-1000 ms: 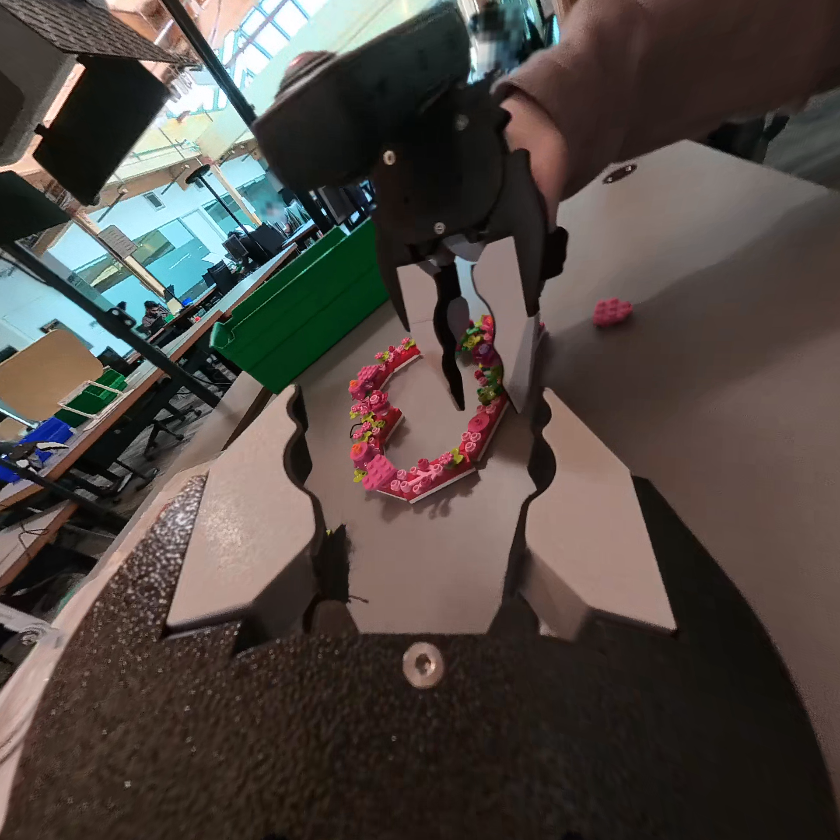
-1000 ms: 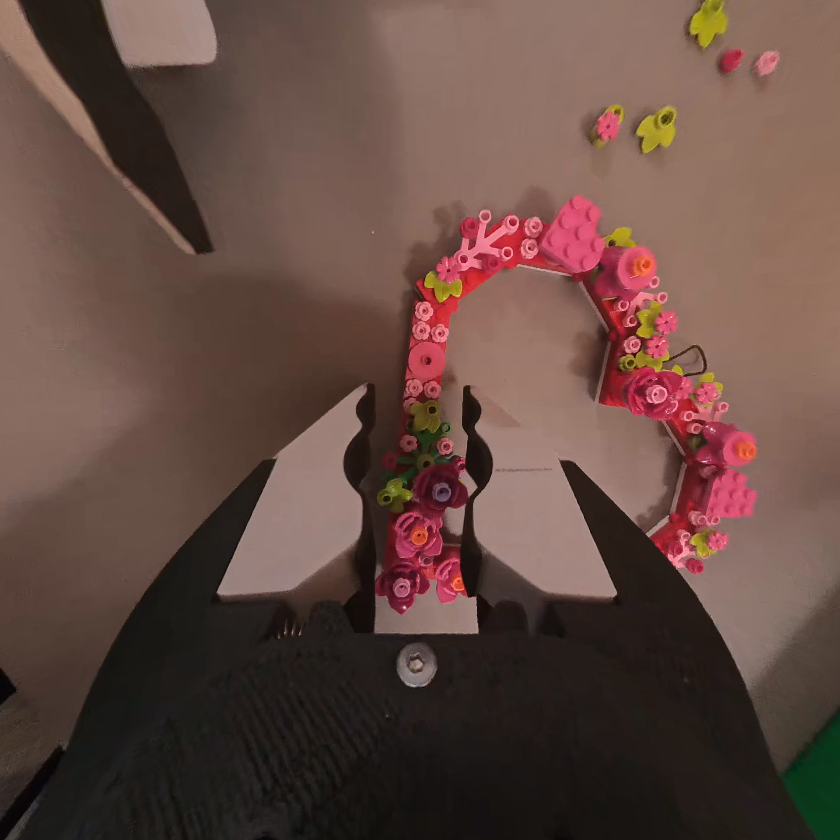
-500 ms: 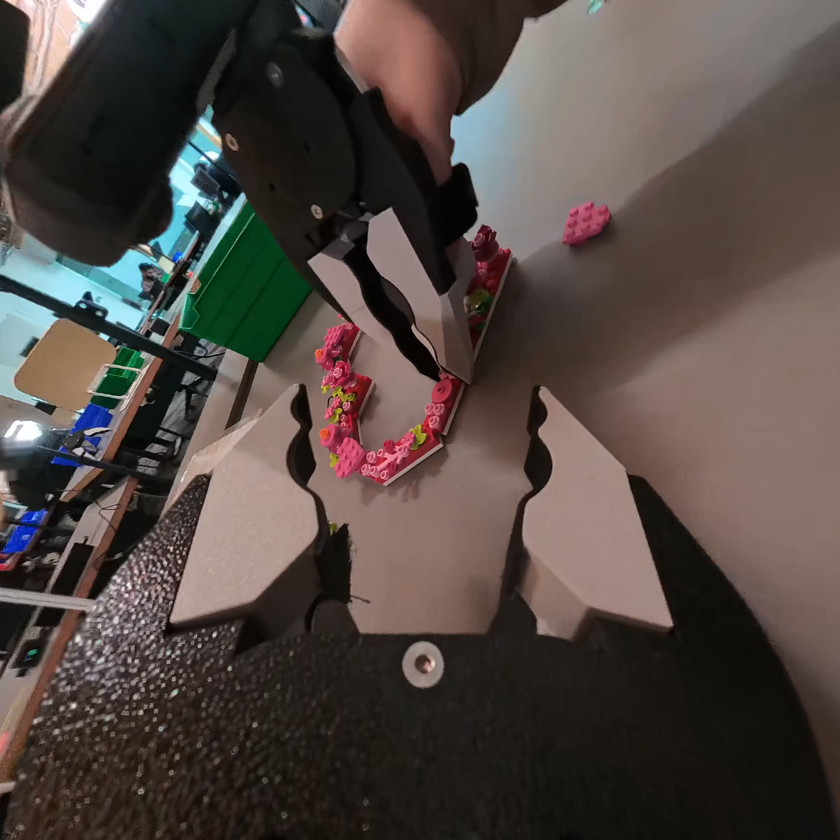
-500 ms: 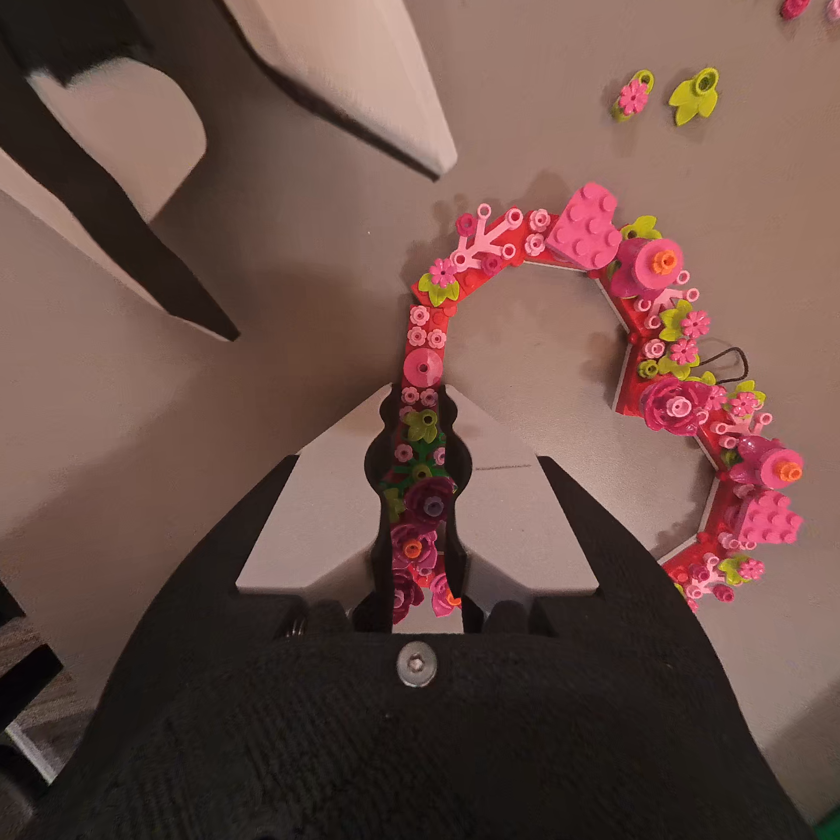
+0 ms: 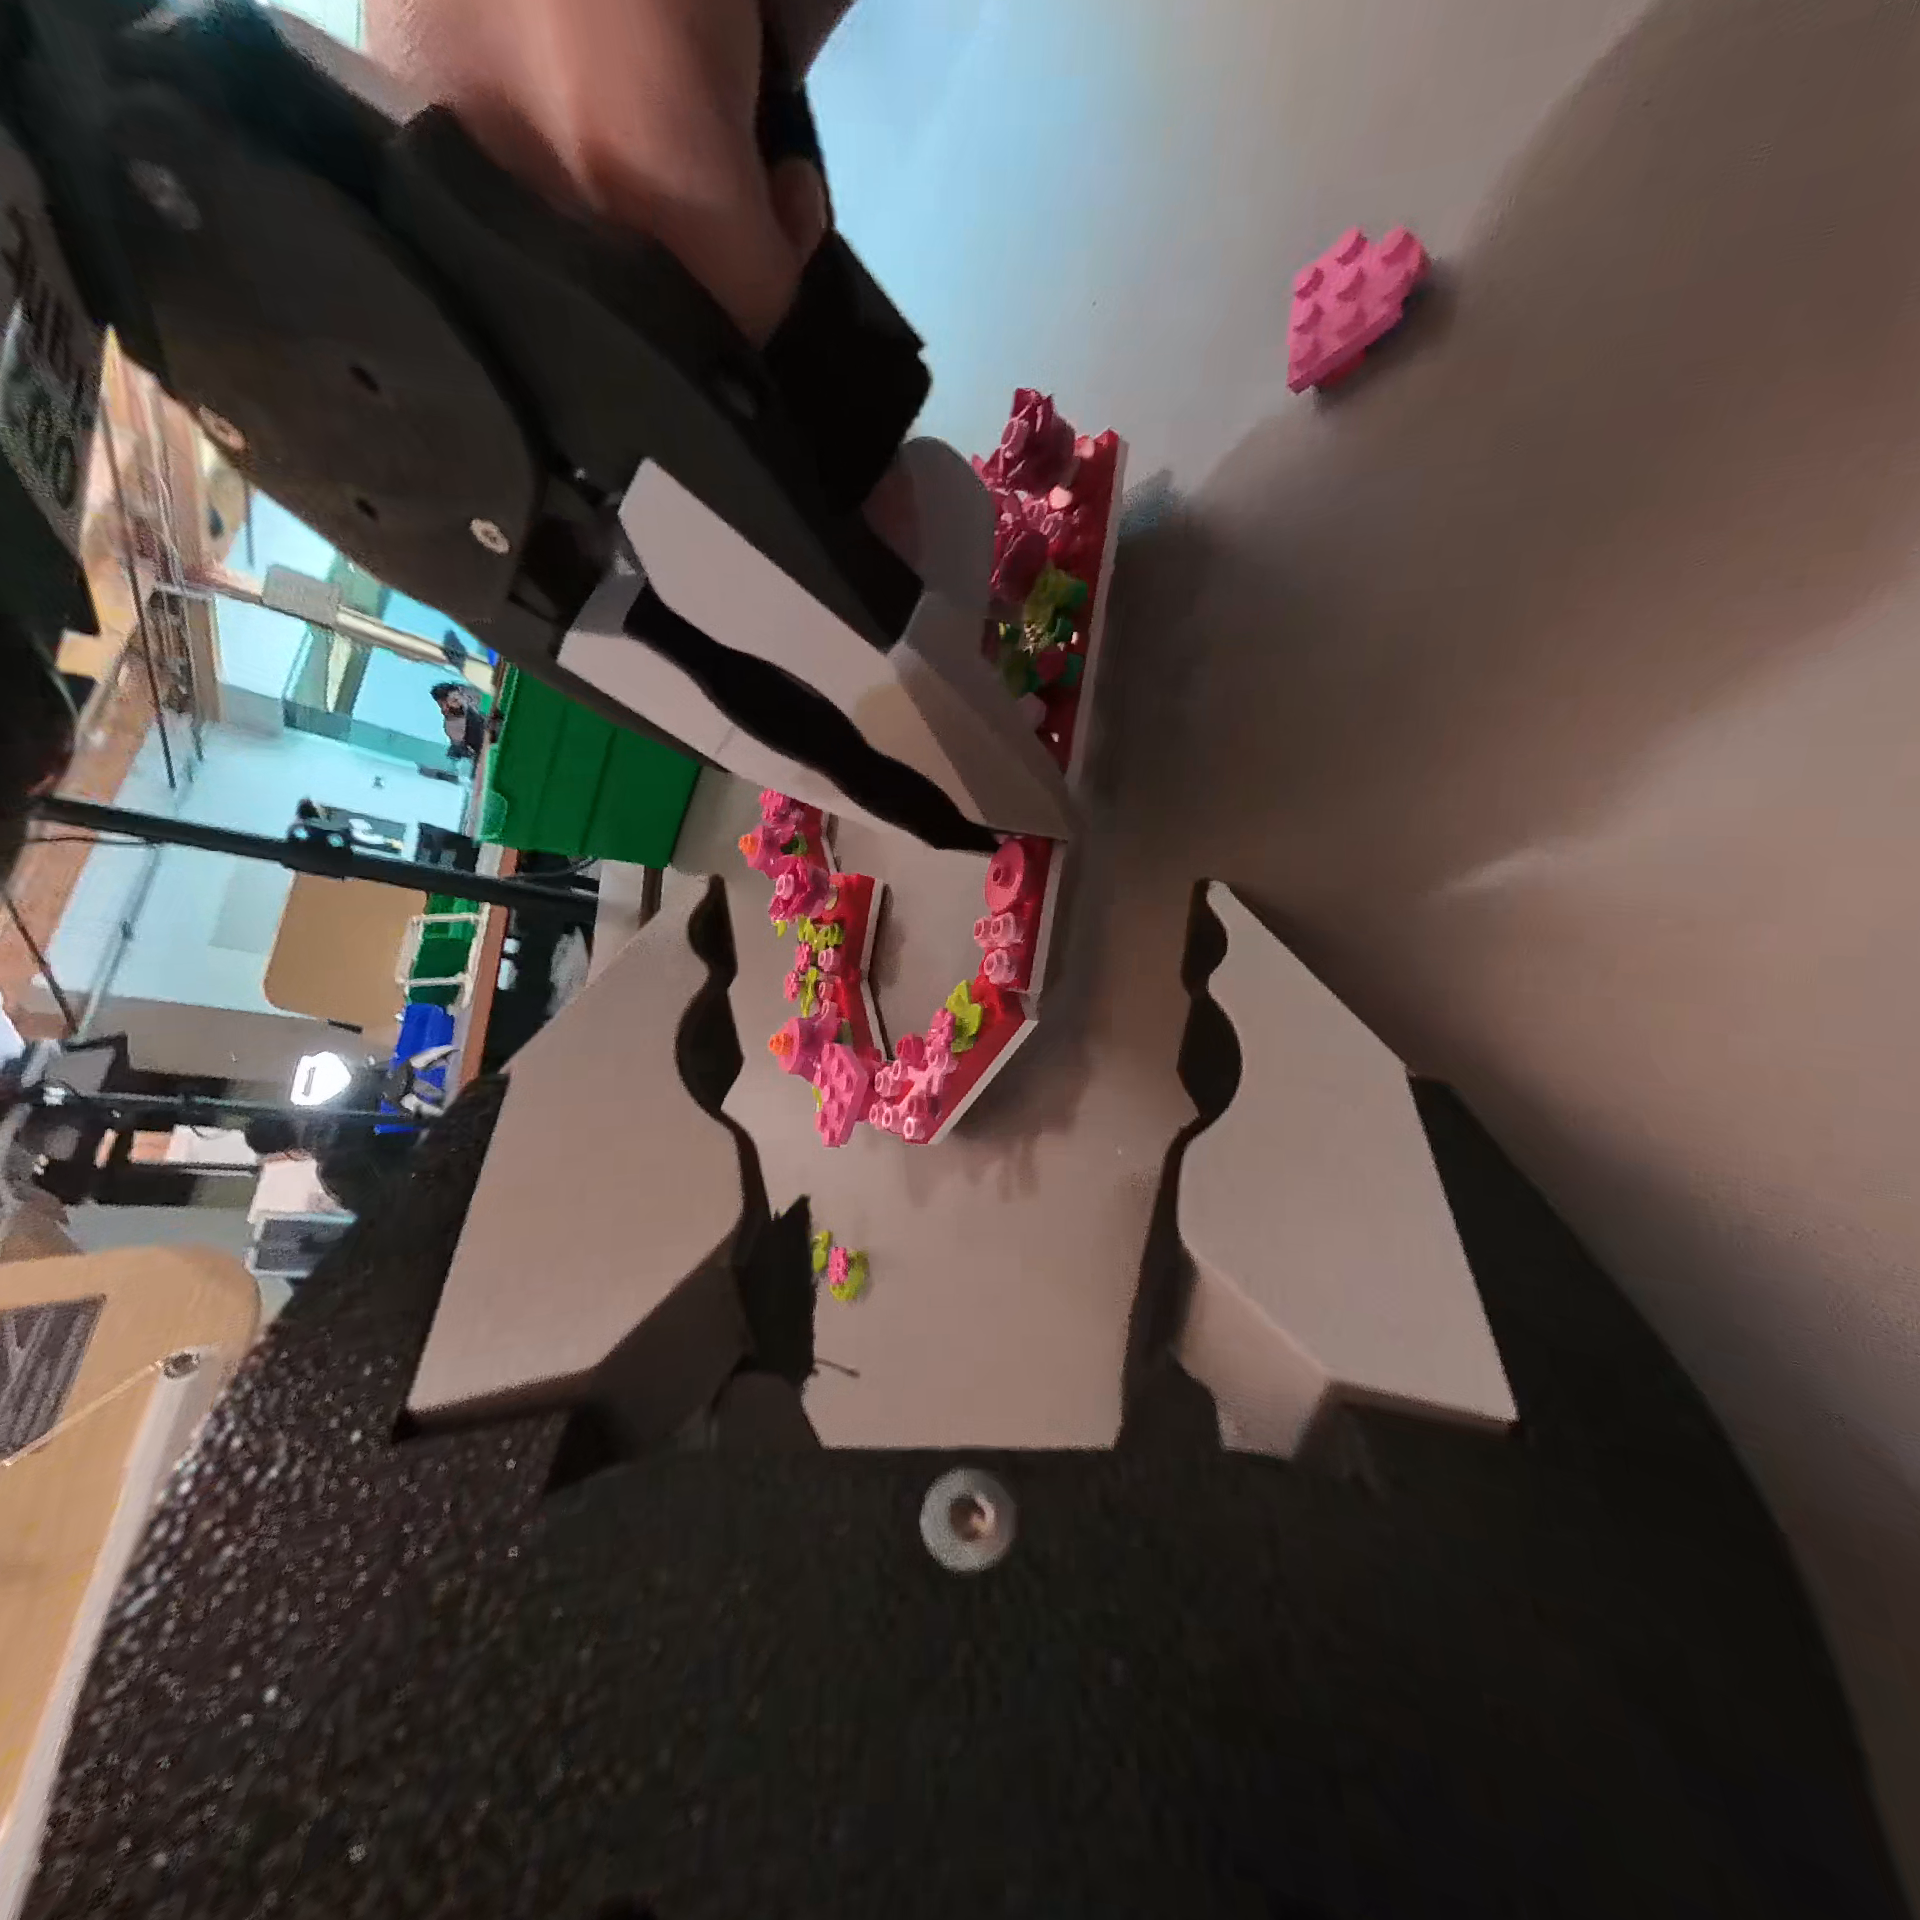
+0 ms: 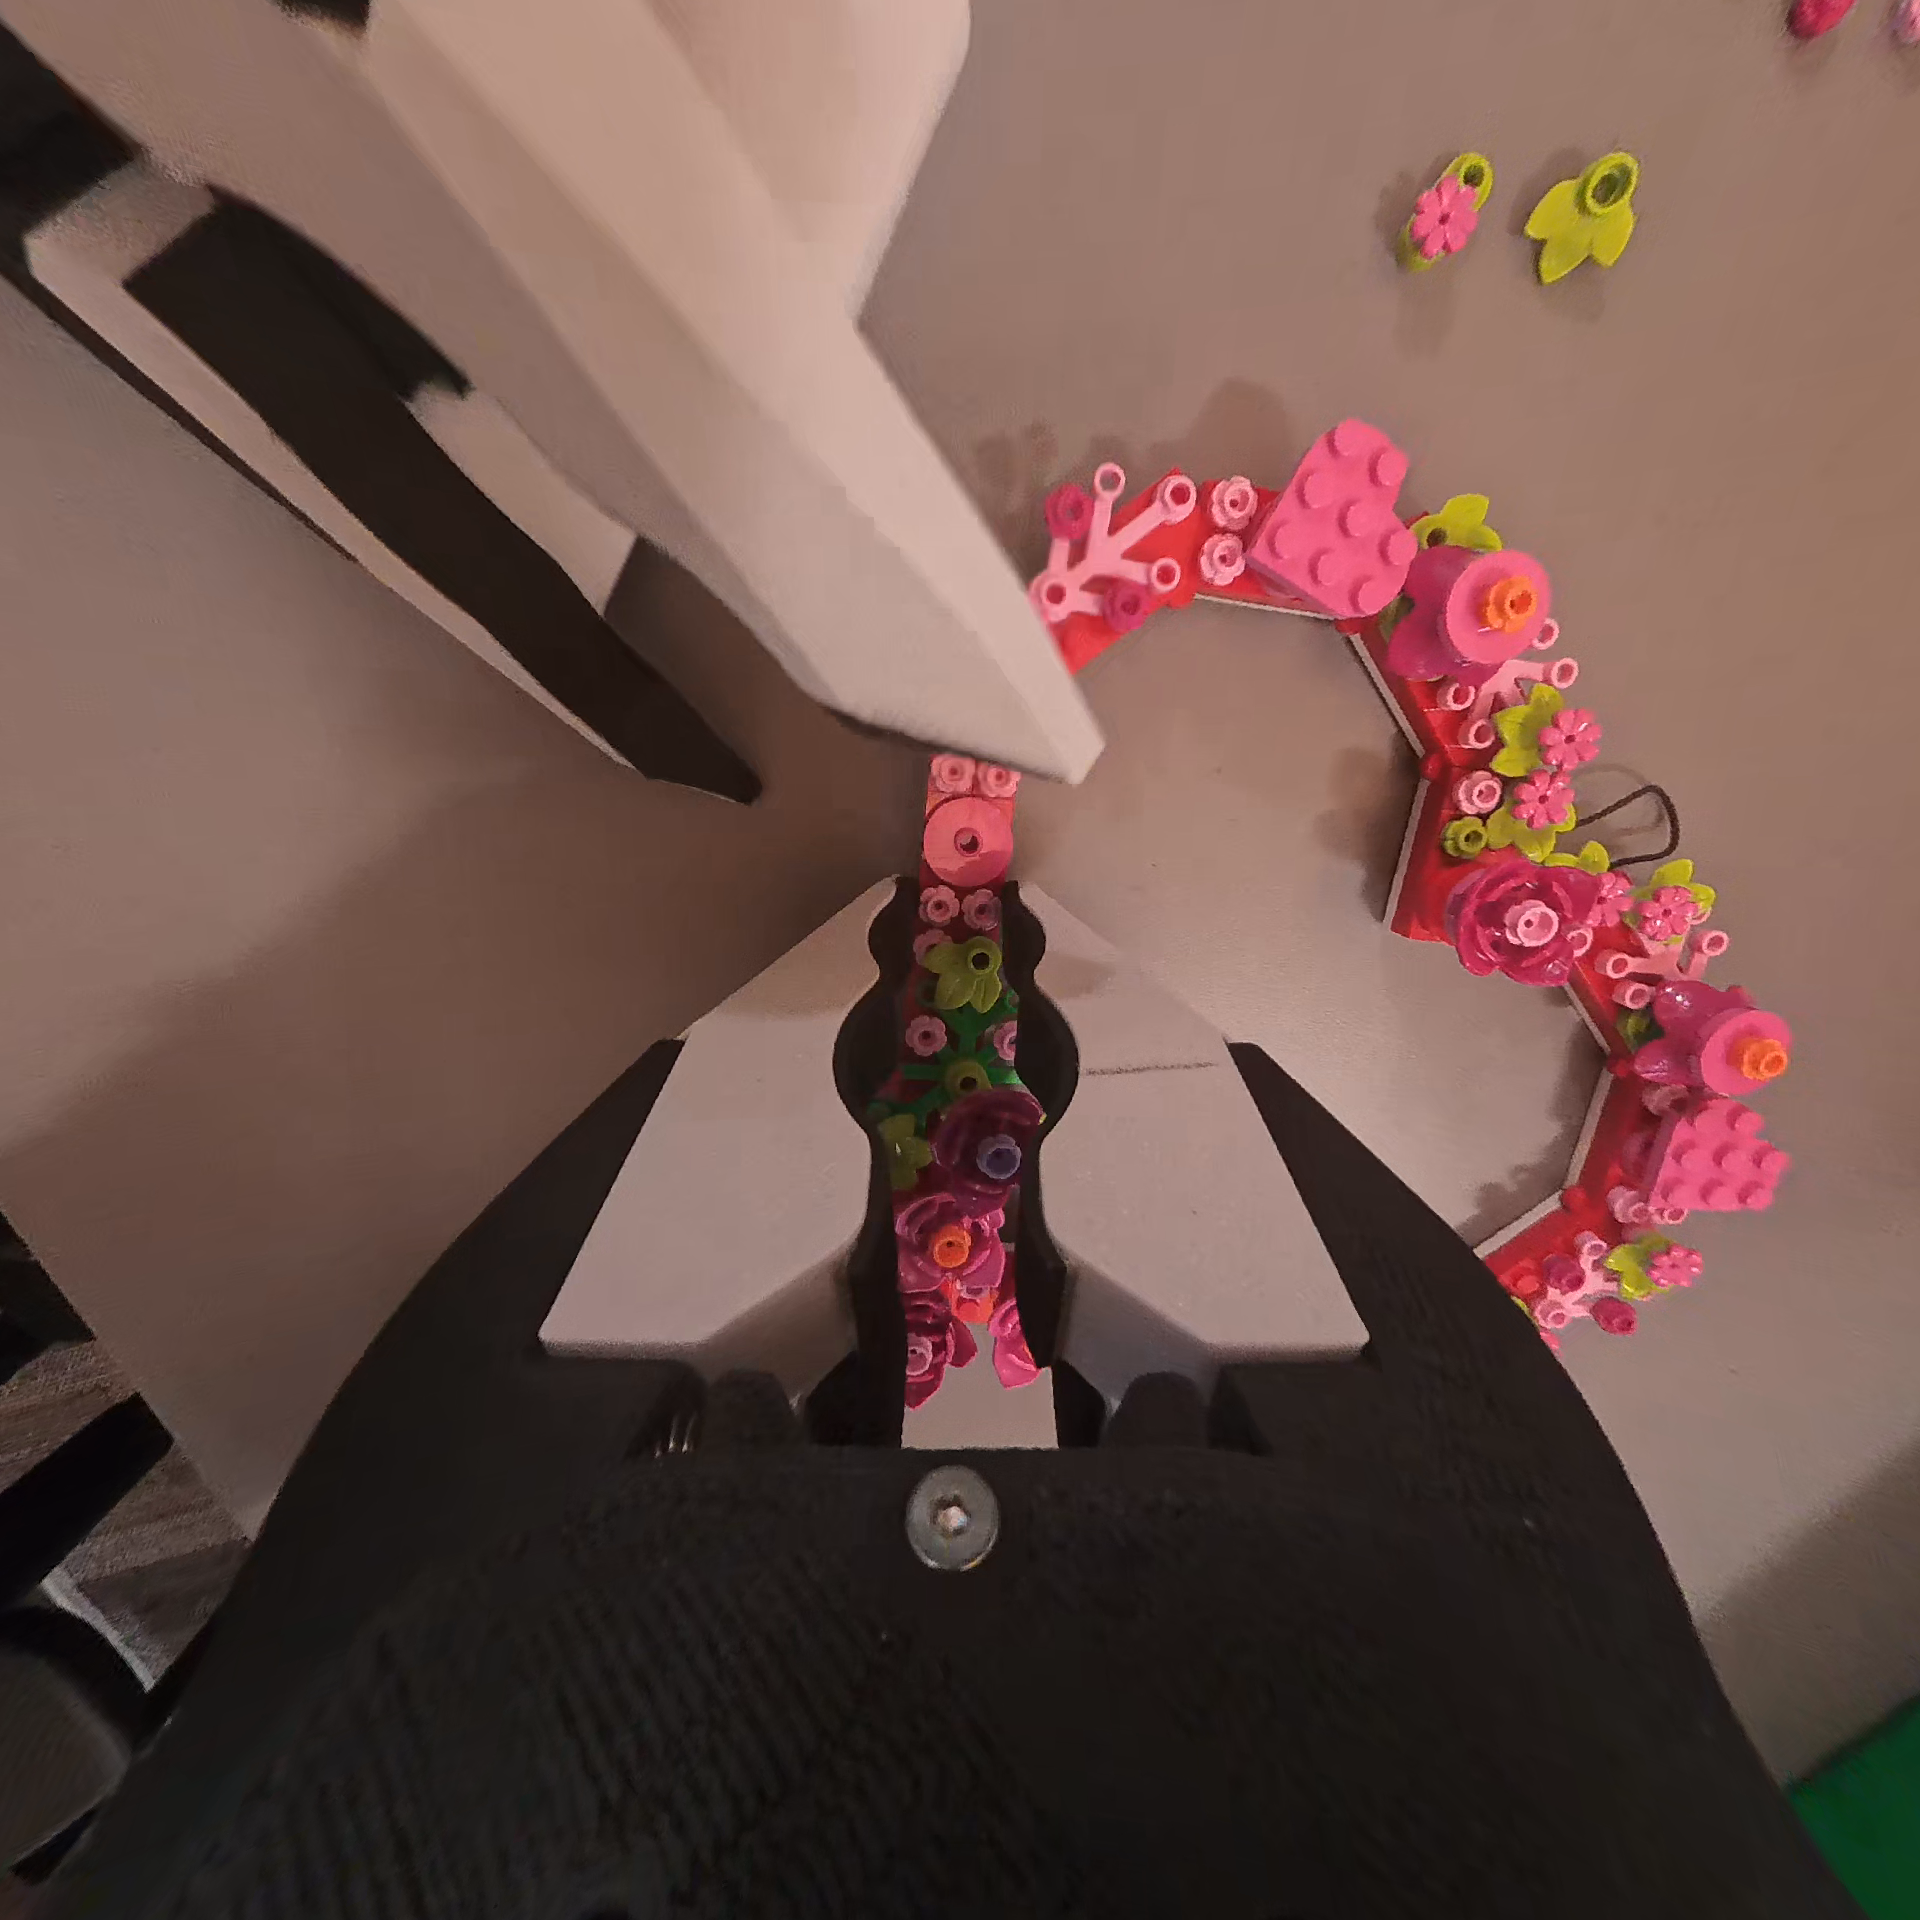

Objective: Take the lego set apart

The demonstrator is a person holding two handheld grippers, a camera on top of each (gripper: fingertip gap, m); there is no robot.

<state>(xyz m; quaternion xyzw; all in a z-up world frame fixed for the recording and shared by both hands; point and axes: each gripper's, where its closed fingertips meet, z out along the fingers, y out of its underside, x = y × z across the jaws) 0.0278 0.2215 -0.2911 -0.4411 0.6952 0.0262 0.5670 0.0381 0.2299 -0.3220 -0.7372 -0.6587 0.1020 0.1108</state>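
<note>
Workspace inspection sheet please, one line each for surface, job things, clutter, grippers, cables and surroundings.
Surface: grey table.
Job's things: red flower wreath, assembled, open ring, flat on the table.
Clutter: loose pink heart; loose green leaf; flower on leaf.
Grippers: right gripper shut on the wreath's arm; left gripper open, above the wreath.
Cables: nothing seen.
Surroundings: green bin, desks.

— How many pieces lie on the counter (image 6: 1351, 260)?

— One lego wreath (image 6: 1496, 790), one loose pink heart plate (image 5: 1351, 307), two loose green leaf pieces (image 6: 1579, 213) — one with a flower.

— And tools?

— Two hand-held grippers (image 6: 961, 904).
</note>
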